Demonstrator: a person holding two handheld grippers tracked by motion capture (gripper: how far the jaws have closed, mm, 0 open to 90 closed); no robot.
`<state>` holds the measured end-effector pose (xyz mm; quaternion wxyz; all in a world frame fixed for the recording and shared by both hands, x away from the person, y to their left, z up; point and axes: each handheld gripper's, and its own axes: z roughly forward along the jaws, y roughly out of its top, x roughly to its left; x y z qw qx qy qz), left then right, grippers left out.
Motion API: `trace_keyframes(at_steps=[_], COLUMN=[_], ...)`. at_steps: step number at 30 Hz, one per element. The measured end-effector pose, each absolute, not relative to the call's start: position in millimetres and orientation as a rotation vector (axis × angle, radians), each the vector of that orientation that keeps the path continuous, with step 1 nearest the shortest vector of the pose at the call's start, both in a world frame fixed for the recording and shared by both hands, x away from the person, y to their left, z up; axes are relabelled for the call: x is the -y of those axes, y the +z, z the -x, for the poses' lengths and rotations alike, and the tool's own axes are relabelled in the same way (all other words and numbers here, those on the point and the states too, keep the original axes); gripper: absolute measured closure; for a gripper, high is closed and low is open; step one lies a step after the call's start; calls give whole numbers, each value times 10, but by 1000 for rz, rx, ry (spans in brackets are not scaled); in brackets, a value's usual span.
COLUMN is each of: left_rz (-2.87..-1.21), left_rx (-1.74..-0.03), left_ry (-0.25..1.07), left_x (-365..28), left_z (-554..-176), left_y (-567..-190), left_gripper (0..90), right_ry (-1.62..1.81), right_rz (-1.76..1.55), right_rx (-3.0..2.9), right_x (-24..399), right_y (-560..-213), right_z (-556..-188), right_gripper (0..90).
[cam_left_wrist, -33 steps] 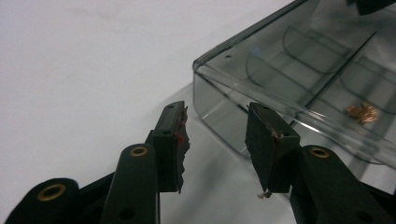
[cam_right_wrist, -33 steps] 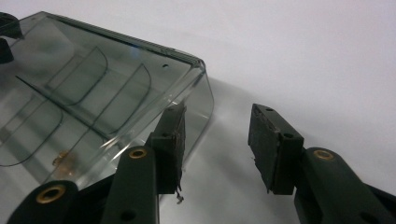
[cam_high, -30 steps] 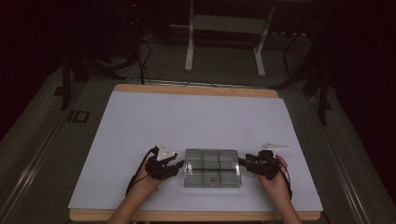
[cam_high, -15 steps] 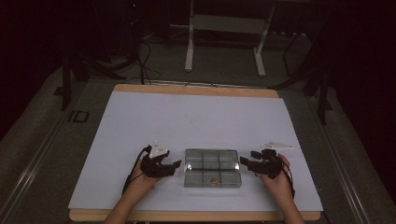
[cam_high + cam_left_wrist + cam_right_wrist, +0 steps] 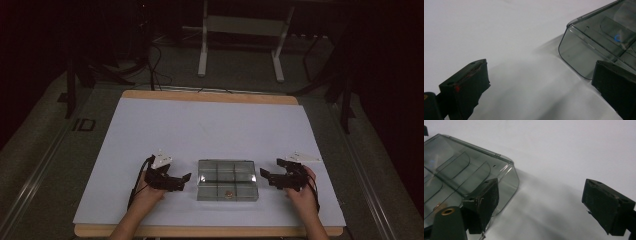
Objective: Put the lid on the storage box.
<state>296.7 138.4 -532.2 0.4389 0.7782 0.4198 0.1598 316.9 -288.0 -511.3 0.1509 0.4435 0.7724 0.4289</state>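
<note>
The left claw (image 5: 186,178) sits just beside the left end of the clear box (image 5: 227,179), and its jaws have just been opening. They now stand wide apart with nothing between them. In the left gripper view, a corner of the box (image 5: 599,42) lies close to one black jaw. The right claw (image 5: 263,176) sits just beside the right end of the box. Its jaws have also just been opening and are wide, holding nothing. The box rests flat on the white counter (image 5: 210,125), near the person's edge, between the two claws. It has small compartments inside, and a little brownish thing (image 5: 228,193) lies in one near the front.
</note>
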Motion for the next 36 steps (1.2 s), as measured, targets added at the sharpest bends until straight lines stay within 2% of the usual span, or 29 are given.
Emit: trace_keyframes(at_steps=[13,36], left_rz=[-1904,-1804], left_rx=[-1012,-1082], left_ry=[443,524], left_x=[-1453,-1706], left_z=[-2885,-2727], left_y=[-5293,-5336], left_gripper=[16,16], right_ry=[1229,1187], right_rz=[-1238,-1295], right_rx=[-2188,-2083], right_x=[2972,3296], right_y=[-5139,-5235], right_z=[-3116,-2992], right_gripper=[140,141])
